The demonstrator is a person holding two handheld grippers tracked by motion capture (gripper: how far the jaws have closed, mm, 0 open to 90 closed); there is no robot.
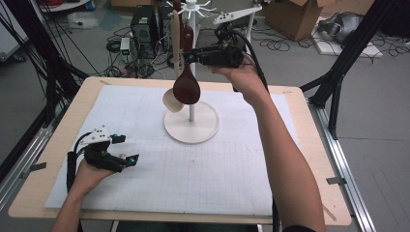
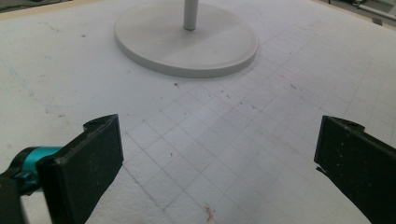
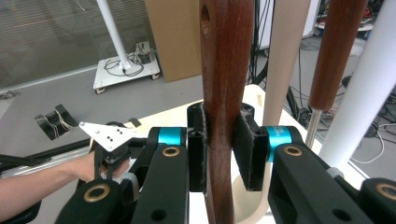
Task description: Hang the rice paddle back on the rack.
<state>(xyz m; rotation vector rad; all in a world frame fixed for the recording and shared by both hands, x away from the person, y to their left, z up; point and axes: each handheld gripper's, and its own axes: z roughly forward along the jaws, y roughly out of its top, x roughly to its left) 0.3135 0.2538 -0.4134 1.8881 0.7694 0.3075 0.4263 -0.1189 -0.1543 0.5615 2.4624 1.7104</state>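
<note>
A dark brown wooden spoon (image 1: 186,86) hangs upright in the air beside the white rack's pole (image 1: 192,112), bowl down. My right gripper (image 1: 189,56) is shut on its handle (image 3: 224,88), with the pads pressing both sides. A pale wooden spoon (image 1: 171,100) hangs just left of it; its handle (image 3: 285,56) stands behind the dark one. Another brown-handled utensil (image 3: 334,46) hangs by the white pole (image 3: 369,84). My left gripper (image 1: 126,148) rests on the white mat at the near left, open with nothing between its fingers (image 2: 219,154), facing the rack's round base (image 2: 187,42).
The rack's round base (image 1: 191,126) sits mid-table on a white gridded mat (image 1: 217,169). The wooden table edge (image 1: 43,159) frames the mat. Cables, a computer case (image 1: 144,24) and cardboard boxes (image 1: 295,14) lie on the floor beyond.
</note>
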